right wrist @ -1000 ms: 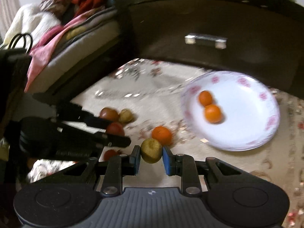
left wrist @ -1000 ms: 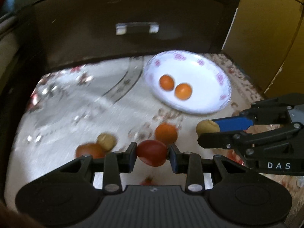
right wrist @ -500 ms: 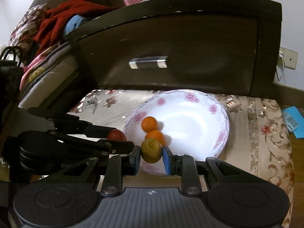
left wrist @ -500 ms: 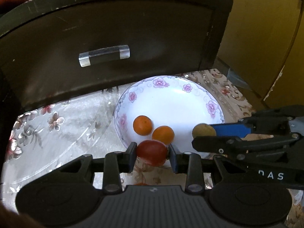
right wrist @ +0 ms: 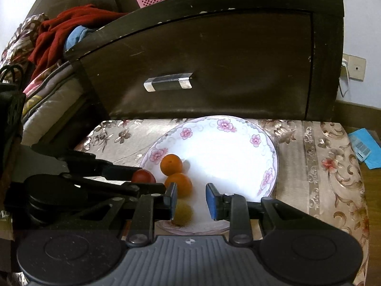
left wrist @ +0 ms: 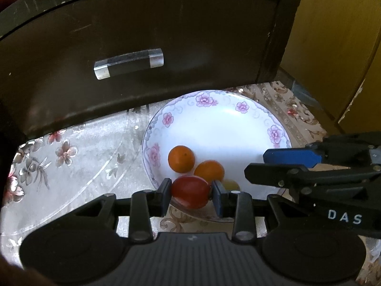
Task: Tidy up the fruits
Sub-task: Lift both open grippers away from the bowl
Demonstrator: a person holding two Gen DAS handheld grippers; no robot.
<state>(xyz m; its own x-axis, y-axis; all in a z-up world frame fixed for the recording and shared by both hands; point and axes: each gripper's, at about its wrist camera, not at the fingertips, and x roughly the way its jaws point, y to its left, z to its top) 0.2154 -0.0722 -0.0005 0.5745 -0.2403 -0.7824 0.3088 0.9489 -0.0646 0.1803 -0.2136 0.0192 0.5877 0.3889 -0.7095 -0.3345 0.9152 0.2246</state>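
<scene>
below the parted jaws, yellow fruit

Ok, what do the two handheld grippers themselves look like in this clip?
Both match: a matte black ribbed body with two round discs and black linkage arms. The left gripper and right gripper have blue fingers. White letters "DAS" mark the right gripper's side. No cables or sleeves show.
</scene>
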